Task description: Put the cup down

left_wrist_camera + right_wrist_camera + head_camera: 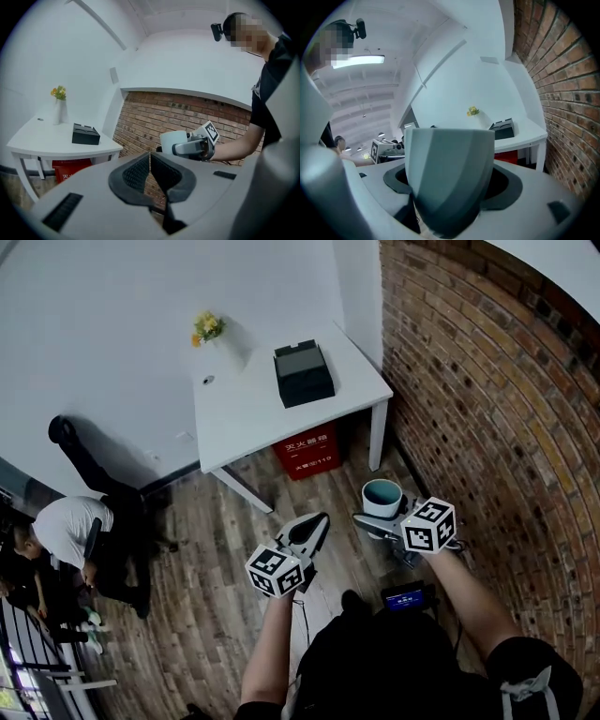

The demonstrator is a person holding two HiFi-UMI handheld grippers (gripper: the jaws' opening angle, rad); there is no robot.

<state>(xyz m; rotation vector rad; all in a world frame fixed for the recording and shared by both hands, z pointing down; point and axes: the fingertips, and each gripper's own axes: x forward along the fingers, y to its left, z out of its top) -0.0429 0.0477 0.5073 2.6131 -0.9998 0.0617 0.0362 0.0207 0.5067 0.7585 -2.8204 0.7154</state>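
The right gripper [381, 517] clamps the upright grey-white ceramic cup with a teal inside [382, 495] at one o'clock, probably to carry it level. The left gripper [317, 521] is pinched together, empty. The white rectangular table [246, 418], the likely landing place, stands at twelve o'clock.

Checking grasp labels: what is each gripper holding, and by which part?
The right gripper holds the cup upright by its side walls, one jaw on each side. The left gripper has its jaws together and holds nothing.
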